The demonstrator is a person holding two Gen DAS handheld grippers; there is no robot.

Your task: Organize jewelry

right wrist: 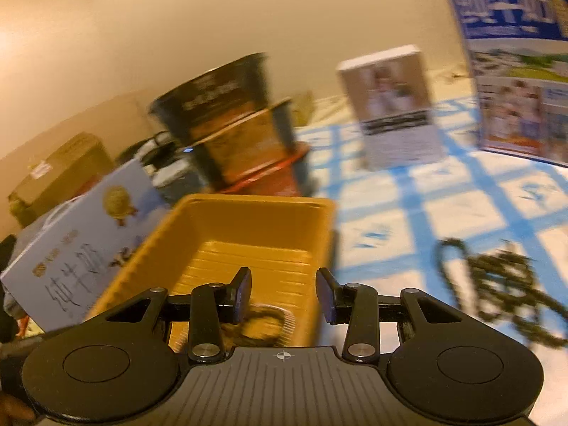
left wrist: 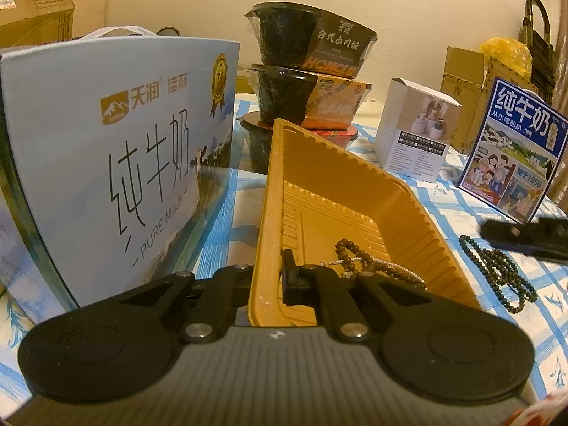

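Left gripper (left wrist: 275, 280) clamped on yellow tray (left wrist: 319, 184) wall; right gripper (right wrist: 283, 296) apart, empty. Next, likely: fetch dark bead necklace (left wrist: 497, 269) from table (left wrist: 461, 206).

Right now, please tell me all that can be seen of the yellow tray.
The yellow tray is a shallow rectangular dish, plastic by its look, with ribbed sloping walls and a ridged floor. It sits on the blue-checked tablecloth, between the pale blue milk box and the dark bead strand that lies outside it. Inside lie a brown bead strand and a thin silvery chain. The left tongs are shut on its near wall.
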